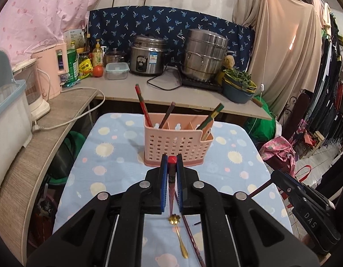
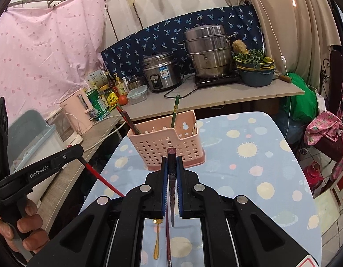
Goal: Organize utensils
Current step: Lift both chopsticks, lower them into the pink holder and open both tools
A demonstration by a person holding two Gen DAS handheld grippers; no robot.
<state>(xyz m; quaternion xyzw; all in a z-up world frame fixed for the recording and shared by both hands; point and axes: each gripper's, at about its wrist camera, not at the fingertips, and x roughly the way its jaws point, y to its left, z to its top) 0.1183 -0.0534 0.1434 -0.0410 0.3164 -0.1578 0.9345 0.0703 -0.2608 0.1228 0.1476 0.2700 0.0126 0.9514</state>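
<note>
A pink perforated utensil caddy [image 1: 174, 143] stands on the blue patterned table; it also shows in the right wrist view [image 2: 167, 143]. It holds a red chopstick [image 1: 143, 105], a brown chopstick [image 1: 167, 114] and a green chopstick [image 1: 210, 115]. My left gripper [image 1: 172, 166] is shut on a red chopstick [image 1: 172, 173], held just before the caddy; the same gripper shows in the right wrist view [image 2: 80, 155]. My right gripper [image 2: 172, 169] is shut on a dark maroon chopstick [image 2: 172, 178]. A gold spoon [image 1: 179, 235] and a maroon chopstick [image 1: 192, 240] lie on the table below.
A wooden counter [image 1: 171, 91] behind the table carries a rice cooker [image 1: 148, 56], a steel steamer pot [image 1: 204, 54], a bowl of greens [image 1: 238, 86], bottles and a kettle. A curved side shelf [image 1: 27, 155] runs on the left. Clothes hang at the right.
</note>
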